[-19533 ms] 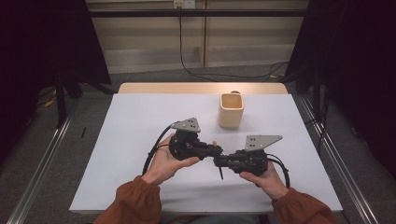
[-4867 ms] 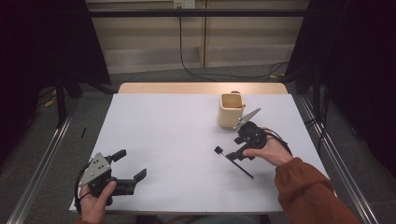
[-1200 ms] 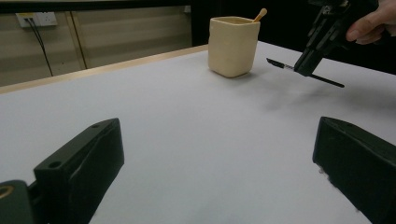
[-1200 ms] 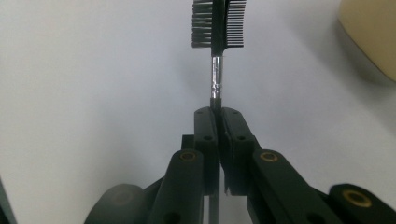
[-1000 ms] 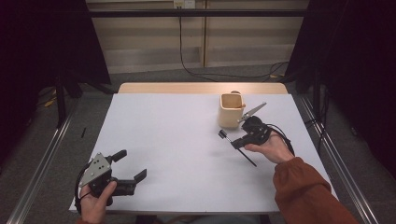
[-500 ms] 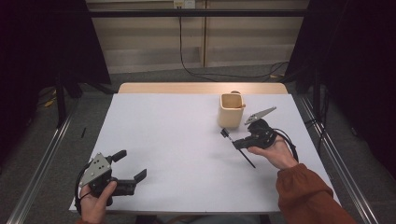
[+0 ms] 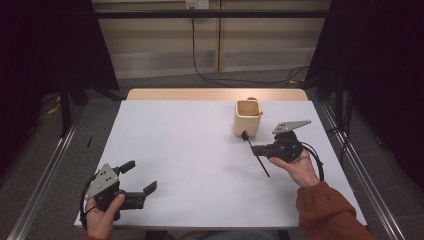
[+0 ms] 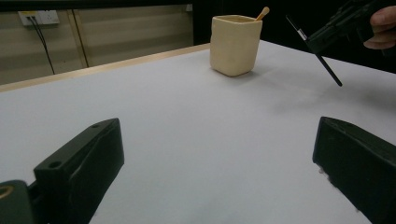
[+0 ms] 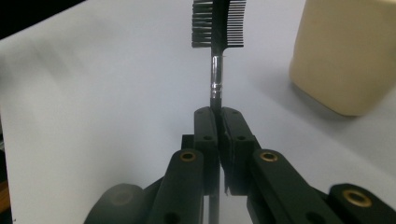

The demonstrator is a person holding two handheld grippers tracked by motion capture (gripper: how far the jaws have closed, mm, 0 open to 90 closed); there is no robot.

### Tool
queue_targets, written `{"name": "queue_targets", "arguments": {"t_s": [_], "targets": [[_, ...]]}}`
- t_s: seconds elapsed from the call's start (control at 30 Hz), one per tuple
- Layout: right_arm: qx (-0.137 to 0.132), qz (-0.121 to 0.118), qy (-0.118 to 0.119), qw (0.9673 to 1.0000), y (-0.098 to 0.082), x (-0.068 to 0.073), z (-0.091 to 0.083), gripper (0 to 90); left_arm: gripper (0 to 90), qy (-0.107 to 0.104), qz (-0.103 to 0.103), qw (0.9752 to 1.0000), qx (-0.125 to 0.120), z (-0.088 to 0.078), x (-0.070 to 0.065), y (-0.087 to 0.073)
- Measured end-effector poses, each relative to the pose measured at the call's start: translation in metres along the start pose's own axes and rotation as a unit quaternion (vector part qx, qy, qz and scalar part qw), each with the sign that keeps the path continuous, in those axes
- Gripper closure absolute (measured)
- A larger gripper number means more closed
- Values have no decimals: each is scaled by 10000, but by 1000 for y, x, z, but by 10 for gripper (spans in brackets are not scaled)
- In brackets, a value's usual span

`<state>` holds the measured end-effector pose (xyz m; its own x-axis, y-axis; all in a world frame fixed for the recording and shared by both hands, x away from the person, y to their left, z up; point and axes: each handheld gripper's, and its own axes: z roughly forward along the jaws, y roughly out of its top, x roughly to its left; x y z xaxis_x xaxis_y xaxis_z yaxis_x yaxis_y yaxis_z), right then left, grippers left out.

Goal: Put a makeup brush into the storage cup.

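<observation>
A cream, square-sided ceramic cup (image 7: 247, 118) stands on the white worktop (image 7: 190, 150) at upper right of the high view, a wooden stick (image 8: 262, 12) inside it. Just below and right of it, the right hand-held gripper (image 7: 261, 149) holds a thin black brush-comb (image 7: 255, 153). The left hand-held gripper (image 7: 140, 179) sits at lower left.

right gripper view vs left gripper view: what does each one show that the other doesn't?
Right gripper view alone: the black brush's comb-and-bristle head, and the right hand-held gripper shut on its handle, seen from close up. Left gripper view alone: the left hand-held gripper with its jaws wide open, a wooden stick in the cup, and a wall socket. Both: the cream cup, the brush and the white table.
</observation>
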<state>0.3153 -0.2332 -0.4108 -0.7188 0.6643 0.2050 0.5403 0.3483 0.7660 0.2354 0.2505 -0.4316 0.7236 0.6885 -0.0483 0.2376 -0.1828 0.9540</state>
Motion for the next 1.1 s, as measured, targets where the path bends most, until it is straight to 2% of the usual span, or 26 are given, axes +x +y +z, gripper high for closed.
{"name": "queue_targets", "arguments": {"t_s": [0.33, 0.43, 0.57, 0.8, 0.87, 1.1], "targets": [[-516, -17, 140, 9986, -7, 2, -4, 858, 20, 2, 17, 10000, 17, 0, -1, 0], [-635, 4, 86, 9979, -7, 3, -7, 858, 20, -10, 37, 10000, 9, 0, -1, 1], [-903, 8, 100, 9959, -6, 4, -13, 858, 20, -1, 51, 10000, 1, -1, -1, 1], [-1163, -25, 168, 9931, -6, 7, -16, 858, 20, 26, 45, 10000, -3, -1, -1, 1], [-1301, -41, 220, 9912, -6, 8, -18, 858, 20, 11, 54, 10000, -4, -1, -2, 1], [-1409, -172, 330, 9893, -1, 12, -22, 858, 19, -22, 80, 10000, -31, -1, -2, 1]]}}
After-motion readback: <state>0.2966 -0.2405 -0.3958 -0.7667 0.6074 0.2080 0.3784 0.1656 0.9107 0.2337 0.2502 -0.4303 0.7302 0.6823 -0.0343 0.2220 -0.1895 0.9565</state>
